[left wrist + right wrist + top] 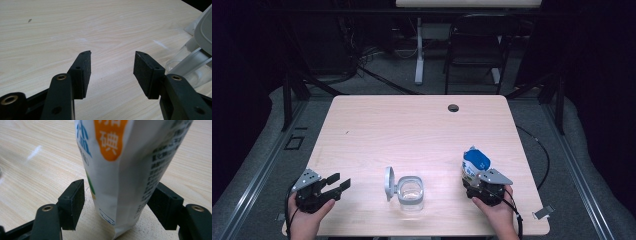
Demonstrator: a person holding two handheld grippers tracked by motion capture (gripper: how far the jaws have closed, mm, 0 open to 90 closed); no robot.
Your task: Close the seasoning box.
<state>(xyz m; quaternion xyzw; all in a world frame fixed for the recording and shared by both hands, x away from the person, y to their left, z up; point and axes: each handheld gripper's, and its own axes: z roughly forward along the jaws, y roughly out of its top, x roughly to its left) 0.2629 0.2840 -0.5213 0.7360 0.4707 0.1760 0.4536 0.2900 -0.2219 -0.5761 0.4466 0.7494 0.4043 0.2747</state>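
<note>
A white and blue pouch (475,161) with orange and blue print (117,157) stands upright on the wooden table (412,130) at the front right. My right gripper (473,176) is open around its base (119,185). The left pad (73,202) is a small gap away from the pouch, and the right pad (163,205) sits against or just behind its side. A clear container (411,192) with its grey flip lid (389,182) open stands at the front centre. My left gripper (341,182) is open and holds nothing (113,53), left of the container (190,62).
A round cable hole (453,107) sits near the table's far edge. A dark chair (474,45) and a white desk leg (419,50) stand beyond it. A small grey clip (543,212) lies at the front right corner. Bare wood lies between the grippers and the far edge.
</note>
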